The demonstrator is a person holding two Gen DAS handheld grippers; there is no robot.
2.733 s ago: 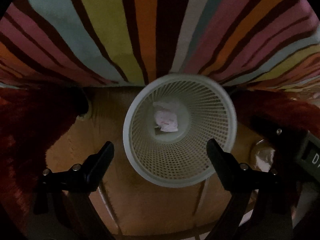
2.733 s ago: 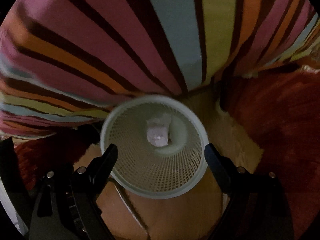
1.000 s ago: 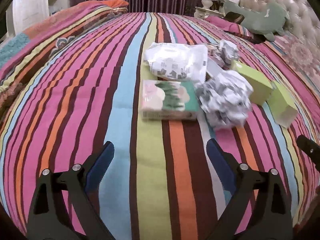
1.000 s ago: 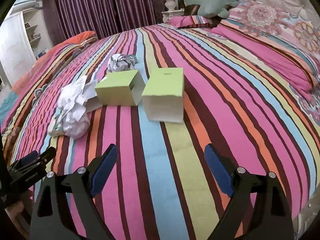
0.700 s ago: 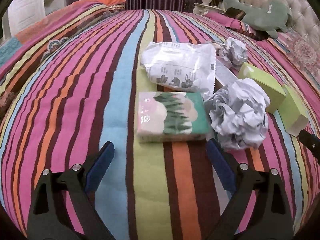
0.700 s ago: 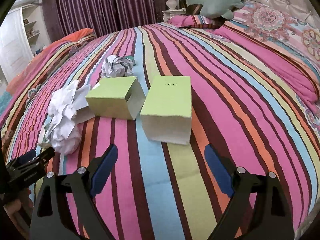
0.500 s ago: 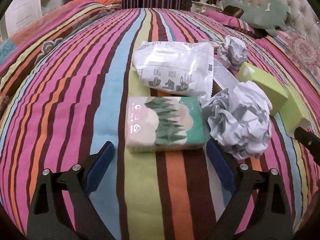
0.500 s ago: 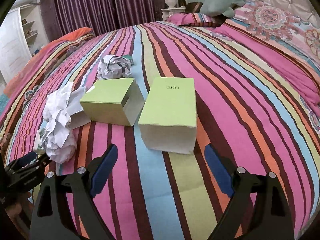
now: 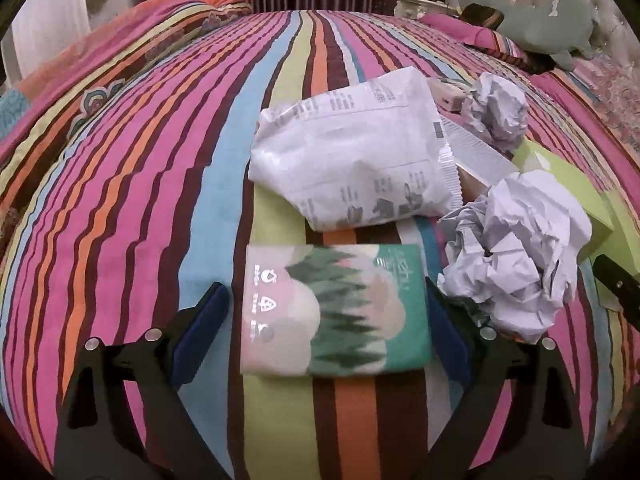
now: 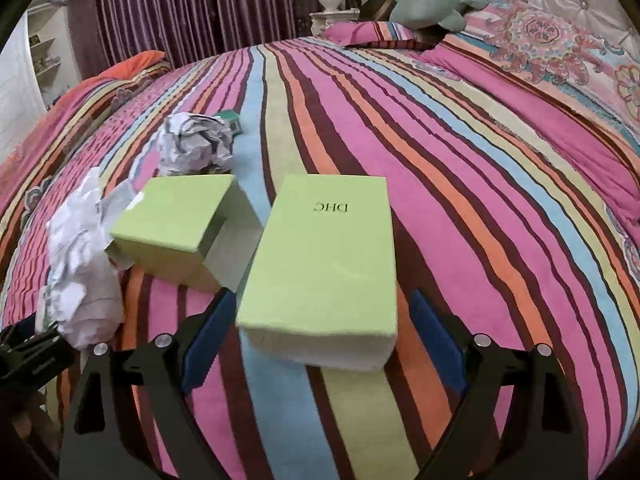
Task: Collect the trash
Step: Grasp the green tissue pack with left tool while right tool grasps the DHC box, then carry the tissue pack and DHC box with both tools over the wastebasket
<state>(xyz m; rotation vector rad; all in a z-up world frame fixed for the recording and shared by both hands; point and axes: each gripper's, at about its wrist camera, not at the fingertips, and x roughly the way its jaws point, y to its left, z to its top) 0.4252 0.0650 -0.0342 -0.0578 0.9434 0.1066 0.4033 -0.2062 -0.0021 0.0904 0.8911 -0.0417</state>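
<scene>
Tissue pack point(image 9: 336, 308) is seen lying flat on the striped bed point(image 9: 120, 208), right between the spread fingers of the left gripper point(image 9: 326, 320); a gap is seen on the left side, while contact on the right side cannot be told. Nothing is gripped. White plastic bag point(image 9: 352, 152) is found just beyond the pack, crumpled paper ball point(image 9: 516, 256) just beside its right edge, near the right finger. A smaller paper wad point(image 9: 496, 110) is seen further back.

Green box marked DHC point(image 10: 324, 260) is seen flat on the bed, its near end set between the wide-open fingers of the right gripper point(image 10: 320, 324), clear of both pads. Nothing is held. A second green box point(image 10: 176, 224) is located just left of it, apart. Crumpled paper point(image 10: 80, 264) is seen left of that box, another paper wad point(image 10: 194, 146) behind it.
</scene>
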